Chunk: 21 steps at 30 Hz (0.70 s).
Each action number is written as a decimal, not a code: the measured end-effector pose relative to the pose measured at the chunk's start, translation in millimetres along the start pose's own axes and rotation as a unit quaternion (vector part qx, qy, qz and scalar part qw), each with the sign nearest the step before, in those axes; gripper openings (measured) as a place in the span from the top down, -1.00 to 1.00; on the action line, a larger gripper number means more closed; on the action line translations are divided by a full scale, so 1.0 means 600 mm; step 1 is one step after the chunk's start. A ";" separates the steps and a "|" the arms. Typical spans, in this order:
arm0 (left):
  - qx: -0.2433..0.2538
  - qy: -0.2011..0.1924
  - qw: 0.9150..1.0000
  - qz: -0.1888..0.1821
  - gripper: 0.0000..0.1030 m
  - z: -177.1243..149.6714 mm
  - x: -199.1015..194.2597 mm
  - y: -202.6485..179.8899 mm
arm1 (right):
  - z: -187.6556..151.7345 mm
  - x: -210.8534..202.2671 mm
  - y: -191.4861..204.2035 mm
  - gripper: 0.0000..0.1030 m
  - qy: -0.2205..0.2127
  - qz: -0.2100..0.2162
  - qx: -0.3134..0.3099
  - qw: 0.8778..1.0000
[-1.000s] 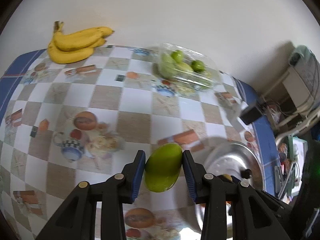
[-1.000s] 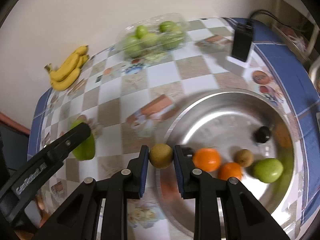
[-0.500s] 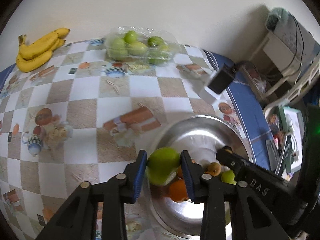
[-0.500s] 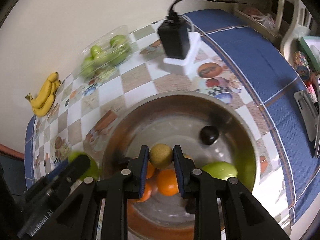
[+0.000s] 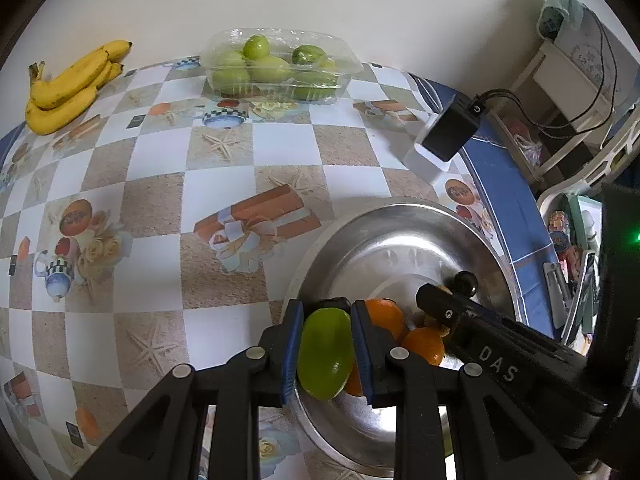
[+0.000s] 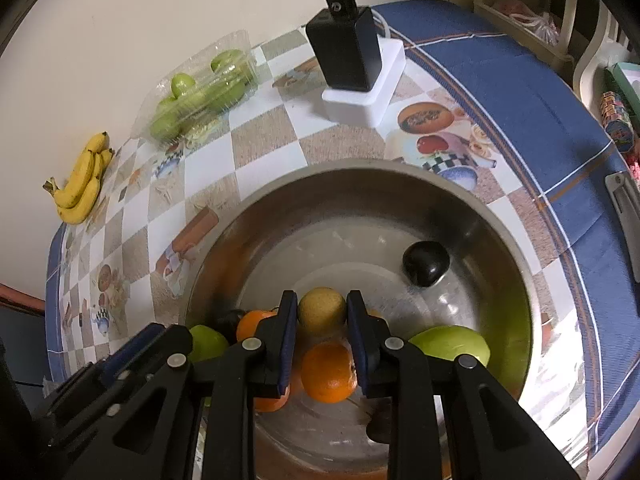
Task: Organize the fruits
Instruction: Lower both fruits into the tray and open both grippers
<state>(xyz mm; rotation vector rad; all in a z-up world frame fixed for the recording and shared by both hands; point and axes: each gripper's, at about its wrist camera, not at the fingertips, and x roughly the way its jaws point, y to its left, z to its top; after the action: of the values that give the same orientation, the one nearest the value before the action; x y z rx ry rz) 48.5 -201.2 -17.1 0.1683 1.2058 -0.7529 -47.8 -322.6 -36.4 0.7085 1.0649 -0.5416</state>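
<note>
My left gripper (image 5: 326,350) is shut on a green mango (image 5: 325,358), held over the near left rim of a steel bowl (image 5: 384,220). My right gripper (image 6: 322,312) is shut on a small brownish-yellow fruit (image 6: 322,311) above the middle of the steel bowl (image 6: 360,172). Inside the bowl lie oranges (image 6: 329,372), a dark round fruit (image 6: 426,263) and a large green fruit (image 6: 452,345). The left gripper's mango (image 6: 208,342) shows at the bowl's left edge in the right wrist view. The right gripper's arm (image 5: 500,356) crosses the bowl in the left wrist view.
A banana bunch (image 5: 68,88) lies at the table's far left by the wall. A clear plastic tray of green fruits (image 5: 276,66) stands at the back. A black adapter on a white block (image 5: 444,136) sits behind the bowl. A chair and shelf stand off the table's right edge.
Both grippers have carried their fruits rightward, from over the tablecloth to above the bowl, and dropped lower. The grips are unchanged.
</note>
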 end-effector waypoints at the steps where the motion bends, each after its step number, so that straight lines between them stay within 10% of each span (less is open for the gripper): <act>1: -0.001 0.000 1.000 0.000 0.47 0.000 -0.001 0.001 | 0.000 0.003 0.000 0.49 0.002 0.000 0.000 1.000; 21: -0.042 0.002 0.999 0.035 0.46 0.007 0.002 0.048 | 0.003 0.000 0.004 0.32 0.001 -0.012 -0.010 1.000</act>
<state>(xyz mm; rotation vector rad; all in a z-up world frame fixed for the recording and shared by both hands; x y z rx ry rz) 69.2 -182.3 -24.0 0.1423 1.2275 -0.6413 -45.0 -322.1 -35.3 0.6791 1.0815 -0.5505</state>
